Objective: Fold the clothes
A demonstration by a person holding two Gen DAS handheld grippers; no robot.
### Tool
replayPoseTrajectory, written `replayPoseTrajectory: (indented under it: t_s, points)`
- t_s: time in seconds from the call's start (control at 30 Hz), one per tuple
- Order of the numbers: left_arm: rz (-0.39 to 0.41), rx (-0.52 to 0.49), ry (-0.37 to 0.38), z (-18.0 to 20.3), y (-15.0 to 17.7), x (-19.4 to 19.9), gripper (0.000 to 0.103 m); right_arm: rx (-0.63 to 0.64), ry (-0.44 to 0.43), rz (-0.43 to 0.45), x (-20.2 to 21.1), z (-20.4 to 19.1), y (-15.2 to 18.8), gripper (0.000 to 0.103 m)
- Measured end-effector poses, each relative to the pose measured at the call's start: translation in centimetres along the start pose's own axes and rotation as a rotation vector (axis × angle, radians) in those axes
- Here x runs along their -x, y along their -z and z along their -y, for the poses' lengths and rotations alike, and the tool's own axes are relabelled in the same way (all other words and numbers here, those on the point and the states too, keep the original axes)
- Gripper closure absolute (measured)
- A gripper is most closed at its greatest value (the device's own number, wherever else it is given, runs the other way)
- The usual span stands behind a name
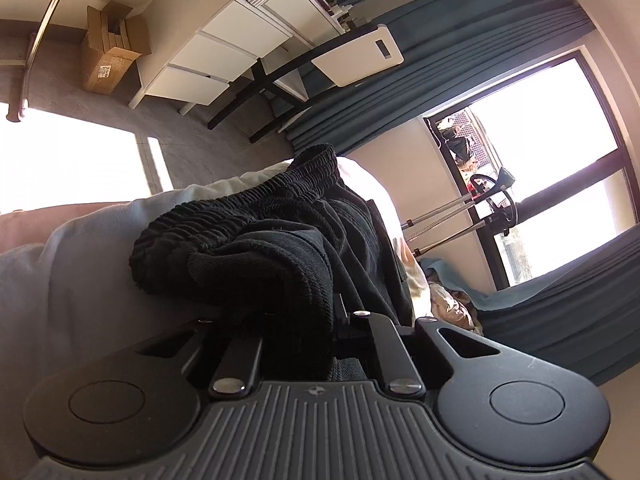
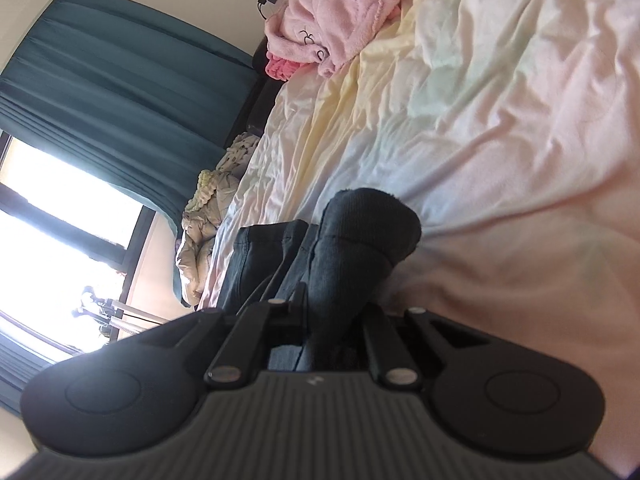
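Observation:
A black garment (image 1: 256, 236) with a ribbed elastic waistband lies bunched on the pale bed sheet (image 1: 72, 264). My left gripper (image 1: 304, 320) is shut on a thick fold of it; the cloth hides the fingertips. In the right wrist view my right gripper (image 2: 324, 312) is shut on another part of the same black garment (image 2: 360, 236), a ribbed cuff end that sticks up between the jaws just above the rumpled sheet (image 2: 480, 120).
A pink fleece garment (image 2: 332, 24) lies at the bed's far end. A crumpled quilt (image 2: 204, 216) hangs by the bed's edge. Teal curtains (image 1: 460, 64), a window, a white drawer unit (image 1: 224, 52) and a cardboard box (image 1: 108, 56) stand beyond the bed.

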State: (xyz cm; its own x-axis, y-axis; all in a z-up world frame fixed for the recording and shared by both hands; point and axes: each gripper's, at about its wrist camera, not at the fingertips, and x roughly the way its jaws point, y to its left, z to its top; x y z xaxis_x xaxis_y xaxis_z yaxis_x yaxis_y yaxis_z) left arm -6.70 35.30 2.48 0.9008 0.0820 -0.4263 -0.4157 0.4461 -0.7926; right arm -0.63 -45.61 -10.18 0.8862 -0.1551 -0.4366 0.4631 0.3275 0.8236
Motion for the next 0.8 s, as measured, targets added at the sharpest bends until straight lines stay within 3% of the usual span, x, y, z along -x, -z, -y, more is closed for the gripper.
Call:
replayPoseTrajectory:
  t_s: [0.17, 0.37, 0.57, 0.67, 0.8]
  points:
    - [0.04, -0.018, 0.05, 5.9, -3.3, -3.2, 0.091, -0.065, 0.005, -0.026, -2.8, -1.4, -2.3, 0.097]
    - [0.059, -0.15, 0.024, 14.2, -6.5, -12.9, 0.091, 0.062, 0.0, -0.012, -10.7, -10.0, -4.2, 0.097]
    - [0.075, -0.294, -0.124, 17.1, -6.2, -26.9, 0.091, 0.243, 0.066, -0.056, -23.6, -16.3, -3.5, 0.097]
    - [0.027, -0.411, -0.22, 17.6, -5.7, -33.8, 0.091, 0.309, 0.121, -0.11, -29.9, -16.3, -2.5, 0.097]
    - [-0.017, -0.426, -0.349, 17.0, -4.3, -39.7, 0.09, 0.363, 0.129, -0.176, -35.4, -14.4, -2.2, 0.096]
